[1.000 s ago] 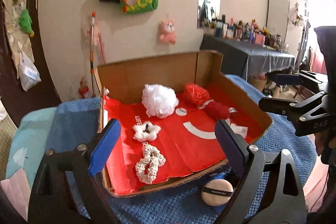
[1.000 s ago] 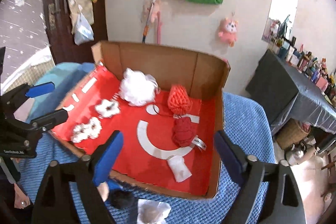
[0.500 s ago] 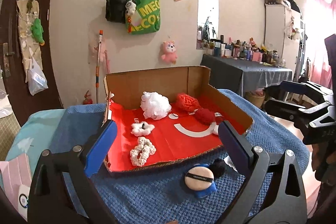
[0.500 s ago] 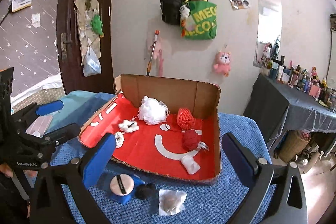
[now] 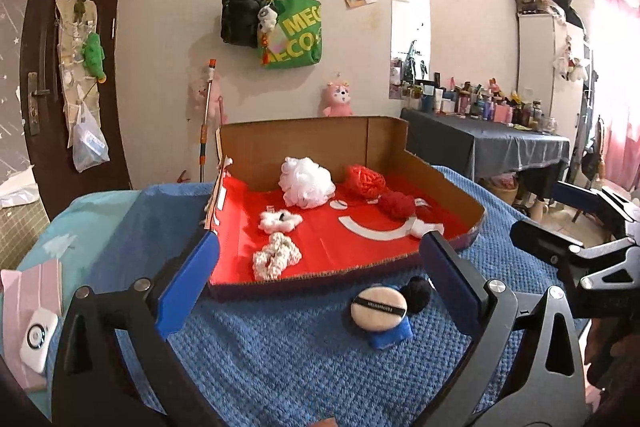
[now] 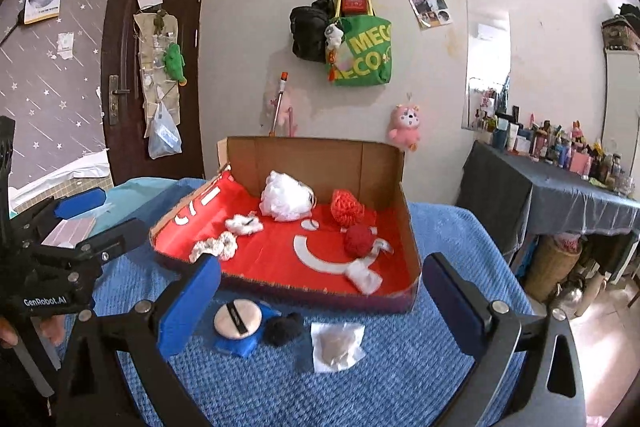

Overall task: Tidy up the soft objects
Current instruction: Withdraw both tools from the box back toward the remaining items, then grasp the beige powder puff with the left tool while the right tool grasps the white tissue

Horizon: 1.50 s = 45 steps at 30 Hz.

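Left gripper (image 5: 320, 283) was opening, empty; right gripper (image 6: 322, 291) gaped, empty. At lower centre, the puff (image 6: 237, 319) touched the pompom (image 6: 285, 327): a careless pinch might grab both.

A green tote bag (image 6: 365, 53) and a black backpack (image 6: 309, 33) hang on the far wall, a pink plush toy (image 6: 405, 127) lower right of them. A dark door (image 6: 150, 75) stands left; a cluttered, dark-draped counter (image 6: 560, 187) right.

a blue blanket (image 6: 440, 227) covers the bed. on it sit a cardboard box (image 6: 410, 239), a round powder puff (image 6: 237, 319), a black fluffy ball (image 6: 284, 329) and a small white packet (image 6: 337, 346).
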Each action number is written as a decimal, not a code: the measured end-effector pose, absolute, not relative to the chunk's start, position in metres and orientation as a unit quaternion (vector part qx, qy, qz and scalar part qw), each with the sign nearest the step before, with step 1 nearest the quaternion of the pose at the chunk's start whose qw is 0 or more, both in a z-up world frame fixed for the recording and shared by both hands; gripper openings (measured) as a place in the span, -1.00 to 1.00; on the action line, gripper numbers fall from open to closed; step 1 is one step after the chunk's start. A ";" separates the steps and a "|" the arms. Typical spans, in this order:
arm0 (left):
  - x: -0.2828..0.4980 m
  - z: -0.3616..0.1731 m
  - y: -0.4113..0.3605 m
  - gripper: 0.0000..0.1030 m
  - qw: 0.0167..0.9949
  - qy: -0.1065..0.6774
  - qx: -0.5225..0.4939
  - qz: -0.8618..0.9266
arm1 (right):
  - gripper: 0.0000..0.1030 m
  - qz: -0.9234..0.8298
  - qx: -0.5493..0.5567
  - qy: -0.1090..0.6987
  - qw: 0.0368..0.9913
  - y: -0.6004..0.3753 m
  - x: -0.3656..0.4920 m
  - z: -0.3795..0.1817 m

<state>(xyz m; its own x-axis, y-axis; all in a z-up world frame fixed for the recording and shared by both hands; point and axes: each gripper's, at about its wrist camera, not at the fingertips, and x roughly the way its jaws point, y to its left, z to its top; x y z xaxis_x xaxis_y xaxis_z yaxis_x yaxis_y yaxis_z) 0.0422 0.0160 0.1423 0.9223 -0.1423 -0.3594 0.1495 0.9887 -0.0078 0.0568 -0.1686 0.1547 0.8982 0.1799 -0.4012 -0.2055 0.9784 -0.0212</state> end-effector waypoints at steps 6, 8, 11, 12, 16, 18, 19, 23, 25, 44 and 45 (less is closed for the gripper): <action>0.036 0.121 0.013 0.98 0.977 0.201 0.003 -0.073 | 1.00 0.090 -0.026 0.207 0.974 -0.170 0.047 0.129; 0.036 0.112 0.012 0.98 0.975 0.209 0.004 -0.070 | 1.00 0.092 -0.018 0.213 0.973 -0.172 0.046 0.121; 0.036 0.100 0.010 0.98 0.972 0.223 -0.001 -0.070 | 1.00 0.089 -0.016 0.228 0.969 -0.173 0.047 0.108; 0.036 0.097 0.010 0.98 0.971 0.228 -0.002 -0.071 | 1.00 0.089 -0.015 0.233 0.968 -0.173 0.046 0.103; 0.037 0.085 0.008 0.98 0.967 0.244 0.002 -0.068 | 1.00 0.087 -0.006 0.250 0.964 -0.176 0.044 0.086; 0.037 0.079 0.007 0.98 0.966 0.251 0.004 -0.068 | 1.00 0.086 -0.002 0.256 0.963 -0.176 0.044 0.078; 0.038 0.077 0.007 0.98 0.965 0.255 0.003 -0.068 | 1.00 0.085 -0.002 0.260 0.962 -0.176 0.044 0.075; 0.040 0.069 0.008 0.98 0.961 0.270 -0.002 -0.067 | 1.00 0.082 0.002 0.272 0.959 -0.178 0.045 0.065; 0.041 0.067 0.008 0.98 0.959 0.275 -0.002 -0.067 | 1.00 0.081 0.004 0.277 0.957 -0.179 0.046 0.062; 0.087 0.059 -0.006 0.98 0.932 0.340 -0.008 -0.125 | 1.00 0.091 0.022 0.347 0.933 -0.197 0.090 0.047; 0.090 0.059 -0.008 0.98 0.931 0.343 -0.004 -0.128 | 1.00 0.092 0.025 0.351 0.932 -0.198 0.092 0.046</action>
